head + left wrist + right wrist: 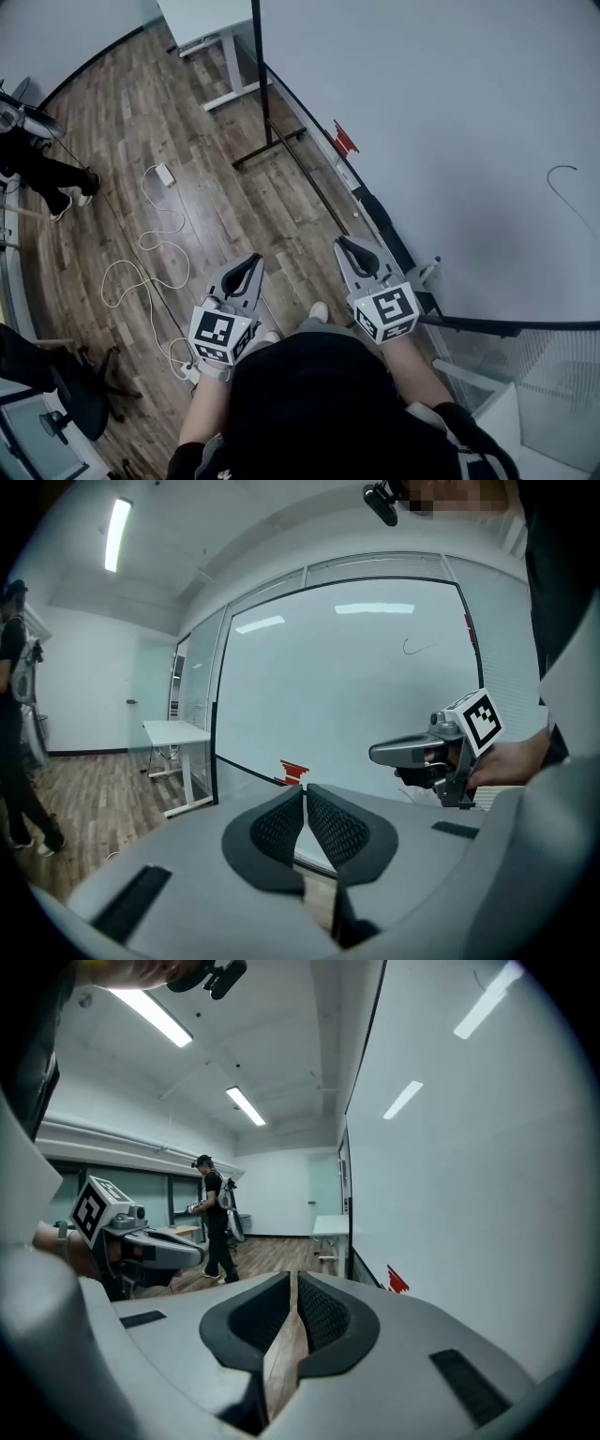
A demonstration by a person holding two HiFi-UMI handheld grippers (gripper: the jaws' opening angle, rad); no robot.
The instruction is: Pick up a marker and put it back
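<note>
Bystander [37, 173] cut off at edge (legs only).

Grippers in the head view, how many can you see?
2. The left gripper is held over the wooden floor; the right gripper is beside it, nearer the whiteboard. None seems hidden.

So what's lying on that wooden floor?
A white cable loops across the floor to a small white adapter. Its near end is hidden behind the left hand-held gripper.
</note>
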